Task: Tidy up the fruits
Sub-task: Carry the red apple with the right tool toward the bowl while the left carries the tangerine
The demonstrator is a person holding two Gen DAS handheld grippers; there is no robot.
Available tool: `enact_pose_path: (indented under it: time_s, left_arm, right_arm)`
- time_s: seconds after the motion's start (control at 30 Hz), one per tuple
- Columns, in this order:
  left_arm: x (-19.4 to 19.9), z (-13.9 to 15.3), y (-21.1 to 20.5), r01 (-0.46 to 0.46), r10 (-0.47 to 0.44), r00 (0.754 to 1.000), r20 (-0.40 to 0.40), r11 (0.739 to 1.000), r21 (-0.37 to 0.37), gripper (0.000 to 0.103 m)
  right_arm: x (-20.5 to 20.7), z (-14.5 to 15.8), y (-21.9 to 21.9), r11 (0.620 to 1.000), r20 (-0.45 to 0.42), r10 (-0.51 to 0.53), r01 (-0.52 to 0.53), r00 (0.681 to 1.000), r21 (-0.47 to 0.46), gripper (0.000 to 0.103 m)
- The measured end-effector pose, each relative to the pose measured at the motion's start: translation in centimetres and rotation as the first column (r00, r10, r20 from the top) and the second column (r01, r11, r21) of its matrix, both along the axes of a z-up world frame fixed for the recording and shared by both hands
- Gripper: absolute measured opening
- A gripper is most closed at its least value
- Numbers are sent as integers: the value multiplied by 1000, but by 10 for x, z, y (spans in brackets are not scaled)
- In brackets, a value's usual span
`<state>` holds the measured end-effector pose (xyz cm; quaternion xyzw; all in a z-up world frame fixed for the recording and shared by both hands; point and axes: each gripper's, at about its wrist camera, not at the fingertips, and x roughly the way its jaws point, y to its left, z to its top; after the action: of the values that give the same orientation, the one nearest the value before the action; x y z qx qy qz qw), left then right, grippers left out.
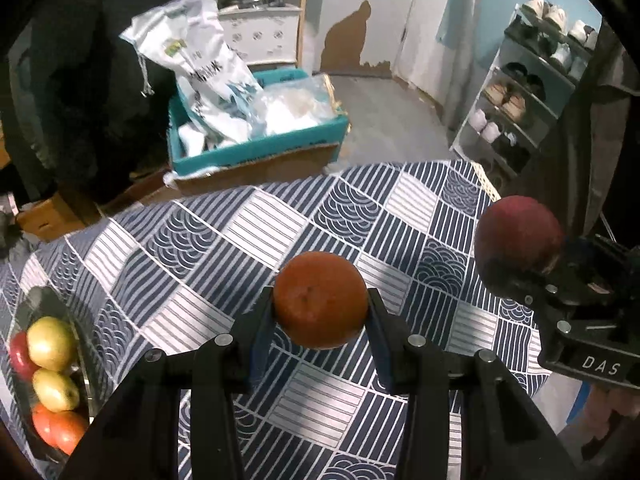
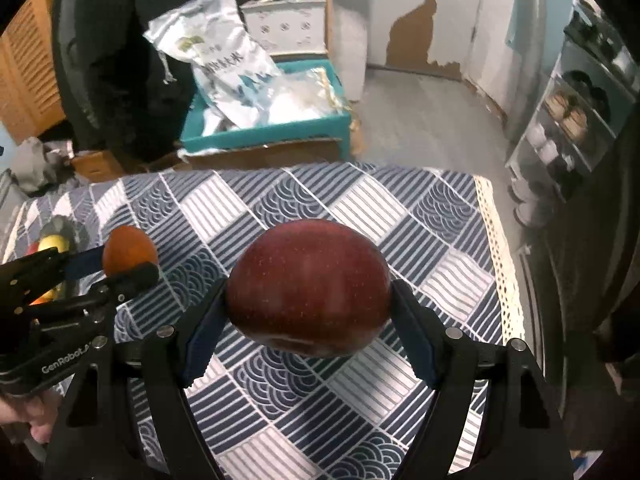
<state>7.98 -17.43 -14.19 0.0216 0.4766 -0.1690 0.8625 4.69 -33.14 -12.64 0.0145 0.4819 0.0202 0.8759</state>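
Fruit was held aloft over the surface (image 2: 460, 216): left tool (image 1: 321, 300) clamped an orange (image 1: 321, 300), right tool (image 2: 308, 286) a red apple (image 2: 308, 286), likely bound for the left-edge tray (image 1: 82, 344).

**Lots of room in the middle, fruit at the left edge**

The worktop (image 2: 360, 208) has a wide bare stretch of cloth under both tongs. A dark tray (image 1: 38, 300) of apples (image 1: 50, 344) sits at the far left edge. The left tongs (image 1: 320, 304) and right tongs (image 2: 308, 308) hang side by side, apart. A blue box (image 1: 256, 148) stands past the far edge.
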Motion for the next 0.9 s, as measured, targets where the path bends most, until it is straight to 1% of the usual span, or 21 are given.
enact_pose_path:
  time_s: [0.3, 0.53, 0.9]
  left_arm:
    - [-9, 28, 26, -31, 30, 998, 51, 1000, 6, 44]
    - [-16, 49, 44, -51, 50, 995, 89, 999, 2, 44]
    - [-31, 71, 87, -93, 92, 987, 130, 996, 5, 44]
  right_arm:
    - [-2, 26, 24, 998, 56, 54, -55, 997, 6, 79]
    - [-2, 38, 46, 995, 81, 103, -103, 991, 2, 79]
    - [1, 58, 92, 982, 118, 188, -190, 975, 7, 79]
